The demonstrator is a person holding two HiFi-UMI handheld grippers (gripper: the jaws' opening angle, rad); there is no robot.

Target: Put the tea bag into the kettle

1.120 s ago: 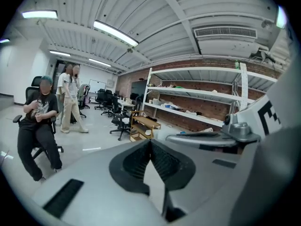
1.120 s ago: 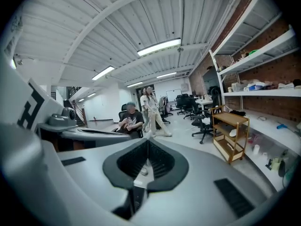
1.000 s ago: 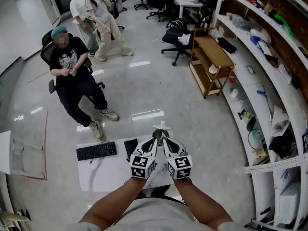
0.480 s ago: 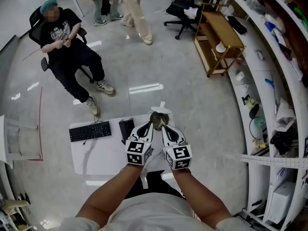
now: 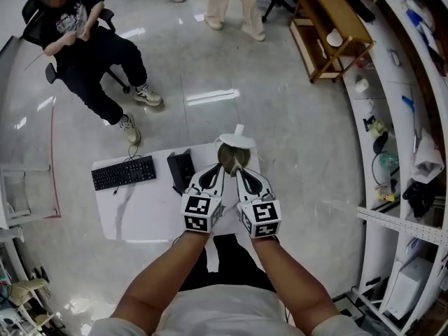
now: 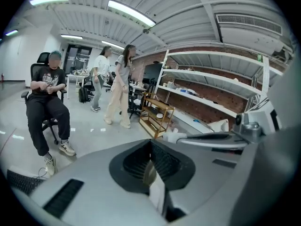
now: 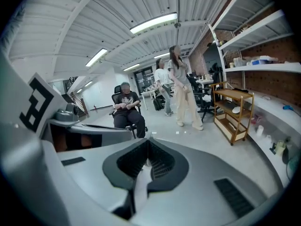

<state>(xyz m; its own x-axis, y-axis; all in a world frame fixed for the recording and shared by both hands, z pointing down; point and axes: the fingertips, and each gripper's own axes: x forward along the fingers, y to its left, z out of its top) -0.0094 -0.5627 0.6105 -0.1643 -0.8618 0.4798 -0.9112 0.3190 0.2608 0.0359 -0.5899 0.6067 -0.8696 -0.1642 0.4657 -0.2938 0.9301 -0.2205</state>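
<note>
1. The tea bag (image 5: 232, 157) is held up over the far edge of the table (image 5: 143, 219), pinched from both sides.
2. The left gripper (image 5: 222, 169) and right gripper (image 5: 239, 171) are each closed tight on it, with their tips side by side.
3. A white kettle (image 5: 236, 141) stands at that far edge, partly behind the tea bag.
4. A keyboard (image 5: 123, 173) lies at the far left corner.

No legible text, labels or numbers
</note>
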